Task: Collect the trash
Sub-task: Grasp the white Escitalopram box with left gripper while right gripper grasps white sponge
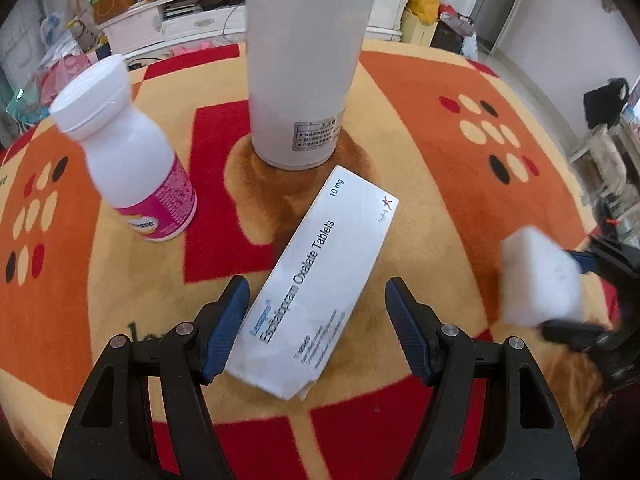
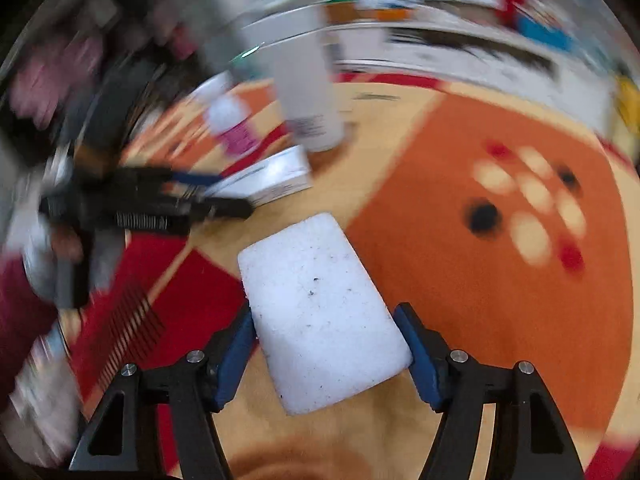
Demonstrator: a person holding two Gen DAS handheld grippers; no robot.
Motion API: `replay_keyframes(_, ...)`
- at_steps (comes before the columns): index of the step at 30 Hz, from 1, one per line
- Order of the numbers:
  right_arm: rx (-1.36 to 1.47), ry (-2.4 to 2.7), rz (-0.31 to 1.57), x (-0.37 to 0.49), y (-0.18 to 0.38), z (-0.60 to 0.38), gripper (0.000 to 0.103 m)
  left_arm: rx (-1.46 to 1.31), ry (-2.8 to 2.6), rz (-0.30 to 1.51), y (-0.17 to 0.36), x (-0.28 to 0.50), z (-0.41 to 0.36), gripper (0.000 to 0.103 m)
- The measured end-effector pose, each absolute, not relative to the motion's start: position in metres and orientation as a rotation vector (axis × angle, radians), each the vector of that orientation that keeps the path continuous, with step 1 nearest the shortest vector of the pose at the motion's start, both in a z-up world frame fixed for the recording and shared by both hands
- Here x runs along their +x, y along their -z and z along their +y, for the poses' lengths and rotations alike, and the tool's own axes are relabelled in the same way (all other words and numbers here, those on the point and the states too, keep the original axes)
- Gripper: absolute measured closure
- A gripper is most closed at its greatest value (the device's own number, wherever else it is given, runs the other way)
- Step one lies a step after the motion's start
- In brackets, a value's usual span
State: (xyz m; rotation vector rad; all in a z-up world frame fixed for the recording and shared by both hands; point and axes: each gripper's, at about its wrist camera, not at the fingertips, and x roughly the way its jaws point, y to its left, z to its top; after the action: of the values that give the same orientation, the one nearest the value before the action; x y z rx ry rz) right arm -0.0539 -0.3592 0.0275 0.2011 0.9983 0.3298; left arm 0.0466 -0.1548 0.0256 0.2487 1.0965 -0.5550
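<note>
Left gripper (image 1: pixel 316 330) apart, straddling tablet box (image 1: pixel 320 276); box's long axis runs lower centre toward upper right. Right gripper (image 2: pixel 326 344) clamped on white sponge (image 2: pixel 320 304).

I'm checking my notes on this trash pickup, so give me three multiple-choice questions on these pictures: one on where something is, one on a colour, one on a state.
1. Where does the tablet box lie?
A. On top of the bottle
B. On the rug, between the left gripper's fingers
C. Inside the tall can

2. What colour is the bottle's cap?
A. White
B. Green
C. Black

3. What is between the right gripper's fingers?
A. Nothing
B. The bottle
C. A white foam block

Answers: 1 B, the box sits flat on the rug between the left gripper fingers. 2 A, the cap is white. 3 C, the block fills the gap.
</note>
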Motion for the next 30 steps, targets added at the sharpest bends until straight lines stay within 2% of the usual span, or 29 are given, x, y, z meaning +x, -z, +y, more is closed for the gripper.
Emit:
replay_keyframes(8,0.176,-0.211,1.020,-0.071,-0.020,-0.360,0.032,0.272,0.457,1.084,-0.016,0.048,-0.170,0.034)
replay_keyframes(9,0.150,-0.211,1.014,-0.071,-0.021,-0.357,0.032,0.267,0.450,1.081,-0.016,0.046,-0.170,0.038)
replay_keyframes(10,0.135,-0.210,1.008,-0.069,-0.021,-0.356,0.031,0.262,0.447,1.077,-0.017,0.043,-0.168,0.047)
replay_keyframes(12,0.092,-0.212,0.998,-0.067,-0.022,-0.352,0.024,0.275,0.437,1.066,-0.018,0.038,-0.170,0.051)
replay_keyframes(14,0.060,-0.220,1.000,-0.066,-0.020,-0.349,0.023,0.285,0.432,1.061,-0.019,0.031,-0.171,0.053)
replay_keyframes(15,0.049,-0.224,1.005,-0.066,-0.019,-0.348,0.024,0.292,0.426,1.059,-0.020,0.027,-0.172,0.053)
replay_keyframes(17,0.044,-0.223,1.000,-0.069,-0.017,-0.347,0.039,0.292,0.418,1.047,-0.022,0.018,-0.171,0.054)
replay_keyframes(30,0.185,-0.235,0.930,-0.117,-0.037,-0.359,0.039,0.237,0.436,1.031,-0.038,-0.042,-0.170,0.059)
